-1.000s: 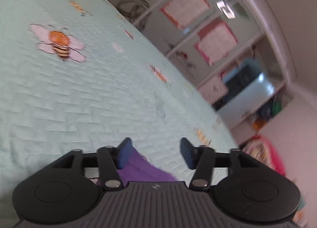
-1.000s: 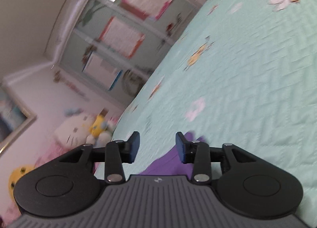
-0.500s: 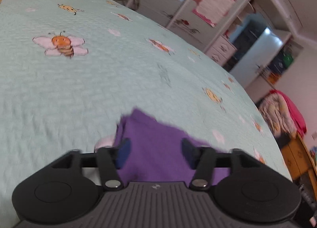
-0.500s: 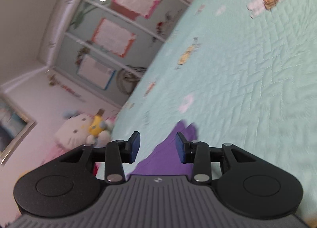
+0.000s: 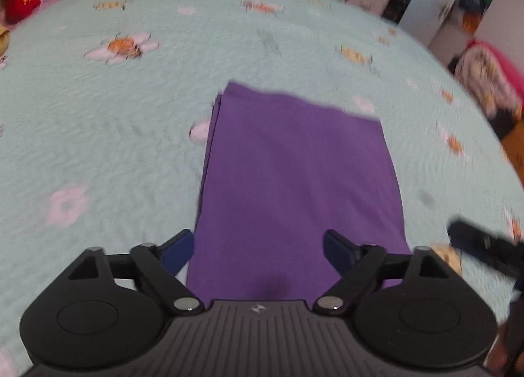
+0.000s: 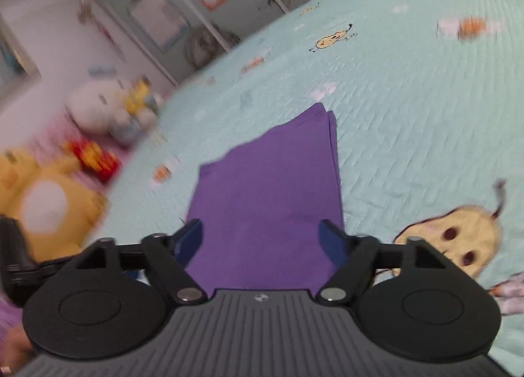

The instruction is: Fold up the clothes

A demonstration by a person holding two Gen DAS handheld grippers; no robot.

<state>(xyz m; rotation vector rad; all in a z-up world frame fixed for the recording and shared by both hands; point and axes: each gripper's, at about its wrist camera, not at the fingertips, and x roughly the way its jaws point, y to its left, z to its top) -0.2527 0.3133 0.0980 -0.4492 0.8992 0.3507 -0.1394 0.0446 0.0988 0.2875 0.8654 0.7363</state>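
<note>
I see the folded purple garment (image 5: 294, 180) flat on the mint quilt (image 5: 98, 131), at 12 o'clock from my left gripper (image 5: 258, 251) and right gripper (image 6: 262, 241); both jaws are opening, pinching nothing.

Right gripper (image 6: 260, 241) hangs over the folded purple garment (image 6: 267, 210) lying flat on the mint bedspread (image 6: 409, 121), fingers (image 6: 188, 239) opening w/ nothing pinched btwn them, blurry plush toys (image 6: 108, 112) at the bed's far-left edge, wardrobe doors (image 6: 183, 0) behind.
</note>
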